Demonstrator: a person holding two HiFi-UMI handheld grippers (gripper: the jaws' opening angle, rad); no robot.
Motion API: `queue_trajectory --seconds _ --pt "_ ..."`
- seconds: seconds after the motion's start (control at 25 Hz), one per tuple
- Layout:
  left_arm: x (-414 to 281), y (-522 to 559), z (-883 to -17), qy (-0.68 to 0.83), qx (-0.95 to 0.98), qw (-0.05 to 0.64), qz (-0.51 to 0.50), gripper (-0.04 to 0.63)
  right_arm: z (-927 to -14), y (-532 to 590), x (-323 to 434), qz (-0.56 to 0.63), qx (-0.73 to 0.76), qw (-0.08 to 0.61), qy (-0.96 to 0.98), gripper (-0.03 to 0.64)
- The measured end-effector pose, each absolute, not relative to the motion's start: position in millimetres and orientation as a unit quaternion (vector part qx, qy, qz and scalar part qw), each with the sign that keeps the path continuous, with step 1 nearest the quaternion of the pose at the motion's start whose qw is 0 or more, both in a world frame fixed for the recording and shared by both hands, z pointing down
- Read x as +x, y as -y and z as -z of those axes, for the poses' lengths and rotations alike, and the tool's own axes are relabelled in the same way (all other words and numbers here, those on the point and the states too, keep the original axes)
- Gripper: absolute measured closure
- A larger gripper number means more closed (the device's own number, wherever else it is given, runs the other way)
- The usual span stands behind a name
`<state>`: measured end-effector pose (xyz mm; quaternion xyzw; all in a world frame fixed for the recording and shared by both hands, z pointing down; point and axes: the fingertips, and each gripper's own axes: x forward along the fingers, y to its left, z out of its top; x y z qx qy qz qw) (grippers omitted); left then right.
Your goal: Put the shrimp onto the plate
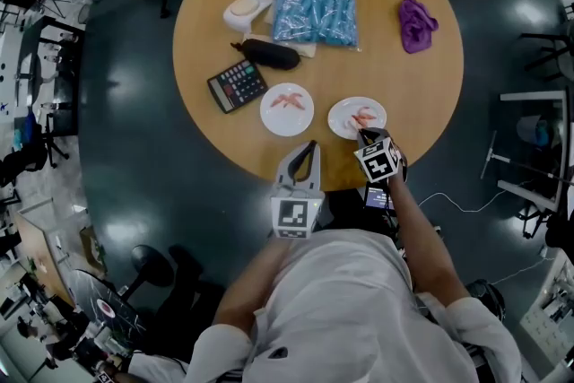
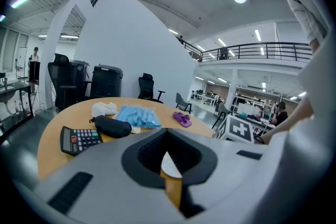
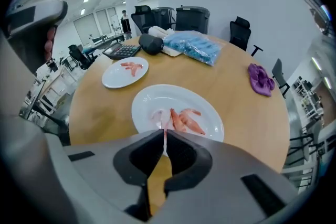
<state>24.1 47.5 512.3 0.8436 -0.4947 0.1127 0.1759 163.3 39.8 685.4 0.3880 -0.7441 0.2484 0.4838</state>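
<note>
My right gripper point(image 3: 164, 132), jaws closed to a hairline slit and gripping nothing, hovers over the near rim of the plate point(image 3: 147, 105) at the table's point(image 1: 377, 72) 5 o'clock, where the shrimp point(image 3: 185, 120) lie, while a second plate point(image 3: 113, 78) at 7 o'clock bears another shrimp point(image 3: 132, 66) and my left gripper point(image 2: 167, 135), closed and empty, hangs at the 6 o'clock edge.

The counter point(image 1: 421, 94) is smooth, matt and wood-toned. The near plate point(image 3: 149, 99) and far plate point(image 3: 113, 80) are glossy white, possibly ceramic. The shrimp point(image 3: 185, 120) look slick and pink. The blue packet point(image 1: 316, 9) has crinkly clear plastic; the purple cloth point(image 1: 417, 22) is soft fabric. The left tongs point(image 2: 167, 148) and right tongs point(image 3: 164, 132) are matt grey plastic.
</note>
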Motion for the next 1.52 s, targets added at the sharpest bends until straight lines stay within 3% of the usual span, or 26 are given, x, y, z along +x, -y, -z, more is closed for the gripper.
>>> queue_trajectory --seconds 1.0,1.52 --pt "18.6 -30.7 -513.1 0.504 0.838 0.178 -0.107 0.588 -704.7 -20.7 150.9 -0.279 0.314 0.544 0.726 0.540" --pt "16.6 -25.6 -513.2 0.512 0.833 0.182 -0.104 0.588 -702.1 -21.1 152.7 -0.274 0.320 0.538 0.730 0.563"
